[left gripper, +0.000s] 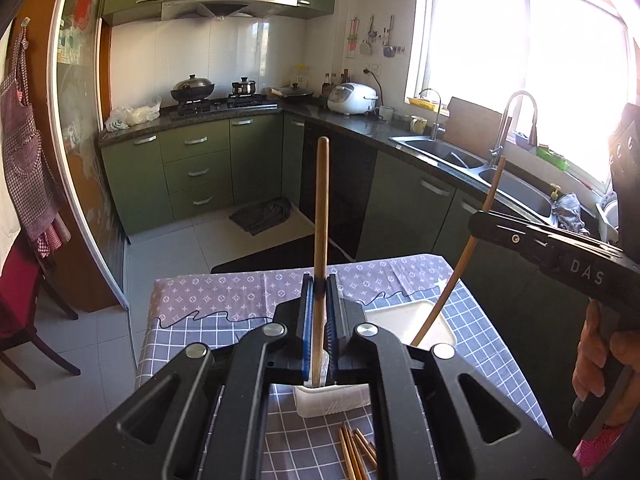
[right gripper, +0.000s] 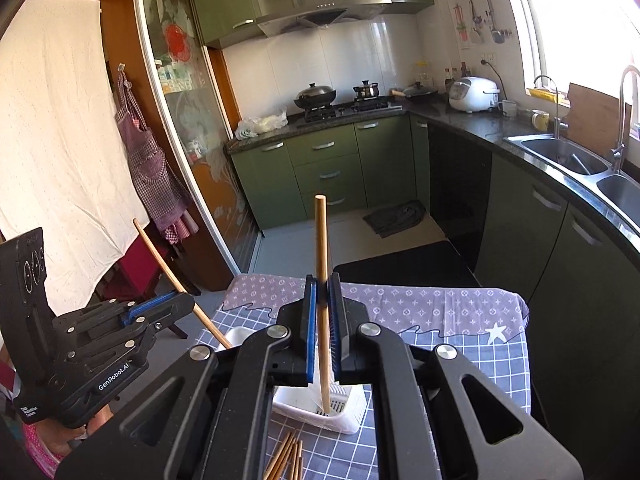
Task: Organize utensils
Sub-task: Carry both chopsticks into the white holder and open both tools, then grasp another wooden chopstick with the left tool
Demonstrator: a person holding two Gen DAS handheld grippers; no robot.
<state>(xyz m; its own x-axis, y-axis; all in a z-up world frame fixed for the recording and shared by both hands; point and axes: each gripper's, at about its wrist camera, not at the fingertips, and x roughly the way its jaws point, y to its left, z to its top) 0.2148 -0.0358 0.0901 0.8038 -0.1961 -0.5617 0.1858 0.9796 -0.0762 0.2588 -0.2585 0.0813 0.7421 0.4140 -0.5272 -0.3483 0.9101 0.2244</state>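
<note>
My left gripper (left gripper: 319, 284) is shut on a wooden chopstick (left gripper: 321, 208) that stands nearly upright. Its lower end reaches down into a white slotted basket (left gripper: 332, 402) on the table. My right gripper (right gripper: 323, 284) is likewise shut on an upright chopstick (right gripper: 321, 236), whose tip sits inside the white slotted basket (right gripper: 348, 408). Each view shows the other gripper off to the side: the right gripper (left gripper: 480, 220) and the left gripper (right gripper: 188, 304), each with its stick slanting down towards a white container (left gripper: 408, 316) (right gripper: 238, 336). Several loose chopsticks (left gripper: 358, 456) (right gripper: 286, 460) lie on the cloth nearby.
The table (left gripper: 224, 300) wears a purple and blue checked cloth, and its far edge drops to the kitchen floor. Green cabinets, a stove (left gripper: 220, 104) and a double sink (left gripper: 460, 156) line the walls beyond. A red chair (left gripper: 16, 320) stands to the left.
</note>
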